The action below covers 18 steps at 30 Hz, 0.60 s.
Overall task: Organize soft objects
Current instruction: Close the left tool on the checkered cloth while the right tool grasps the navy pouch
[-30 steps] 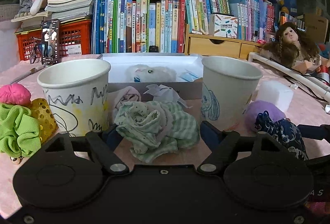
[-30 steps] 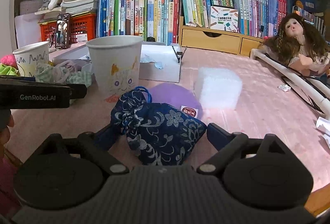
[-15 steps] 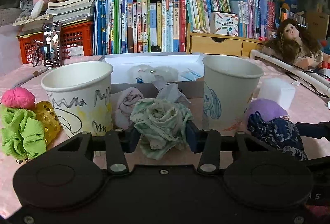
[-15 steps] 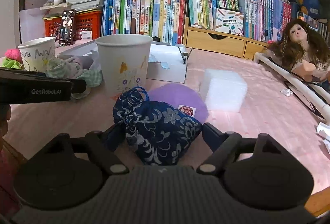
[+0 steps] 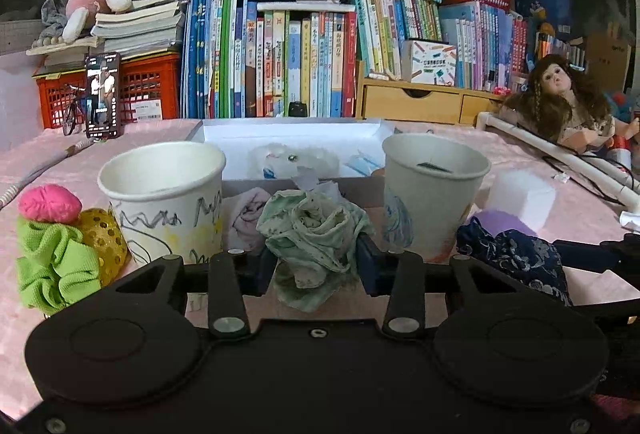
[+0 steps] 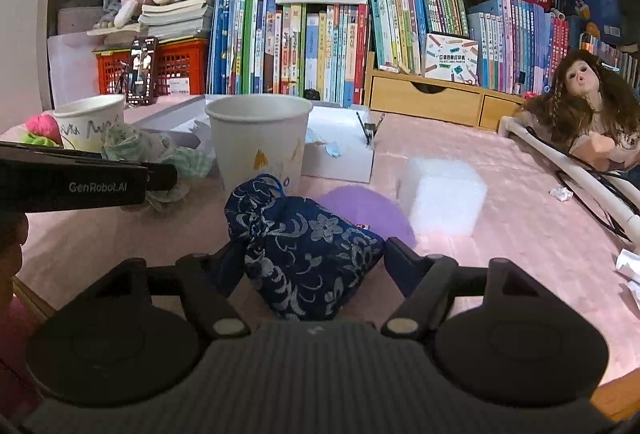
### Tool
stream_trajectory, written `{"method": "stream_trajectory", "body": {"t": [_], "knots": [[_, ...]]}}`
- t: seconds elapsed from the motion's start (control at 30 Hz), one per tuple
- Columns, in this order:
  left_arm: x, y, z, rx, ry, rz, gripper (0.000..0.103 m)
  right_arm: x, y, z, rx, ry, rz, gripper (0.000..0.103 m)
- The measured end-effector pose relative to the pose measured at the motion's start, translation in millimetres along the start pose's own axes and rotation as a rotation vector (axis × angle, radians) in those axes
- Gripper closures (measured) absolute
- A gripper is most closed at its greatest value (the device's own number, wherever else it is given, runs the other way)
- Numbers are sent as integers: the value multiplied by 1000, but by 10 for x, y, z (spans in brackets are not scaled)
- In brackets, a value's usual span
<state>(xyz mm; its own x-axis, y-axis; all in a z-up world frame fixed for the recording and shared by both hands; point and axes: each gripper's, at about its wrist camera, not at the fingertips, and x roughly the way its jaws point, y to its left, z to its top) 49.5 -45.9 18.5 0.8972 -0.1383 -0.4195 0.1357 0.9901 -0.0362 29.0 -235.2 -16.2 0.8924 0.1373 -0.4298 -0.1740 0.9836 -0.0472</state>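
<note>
A crumpled green checked cloth (image 5: 312, 230) sits between two paper cups, a scribbled one (image 5: 164, 202) and one with a drawing (image 5: 432, 202). My left gripper (image 5: 316, 260) is closing its jaws on the cloth, and both pads press into its sides. A dark blue flowered pouch (image 6: 304, 234) lies on the pink tablecloth in front of the drawn-on cup (image 6: 260, 146). The right gripper (image 6: 310, 254) is closing around the pouch, and its fingers touch both ends of it. The pouch (image 5: 516, 254) also shows in the left wrist view.
A white open box (image 5: 288, 132) with paper scraps stands behind the cups. A pink cloth (image 5: 244, 214), green scrunchie (image 5: 52, 266), yellow holed ball (image 5: 104, 238) and pink ball (image 5: 48, 202) lie left. A purple pad (image 6: 360, 210), white foam block (image 6: 440, 194) and doll (image 6: 580, 102) are right. Books line the back.
The left jaws have come in from wide apart and squeezed the green cloth into a taller bunch. The right jaws have narrowed until they meet the blue pouch.
</note>
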Motion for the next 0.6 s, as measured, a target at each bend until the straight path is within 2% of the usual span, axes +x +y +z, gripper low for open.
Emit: {"method": "stream_trajectory", "body": {"t": [0.6], "knots": [[-360, -27, 331, 18, -63, -44, 64, -282, -116, 289, 62, -94, -19, 36]]}}
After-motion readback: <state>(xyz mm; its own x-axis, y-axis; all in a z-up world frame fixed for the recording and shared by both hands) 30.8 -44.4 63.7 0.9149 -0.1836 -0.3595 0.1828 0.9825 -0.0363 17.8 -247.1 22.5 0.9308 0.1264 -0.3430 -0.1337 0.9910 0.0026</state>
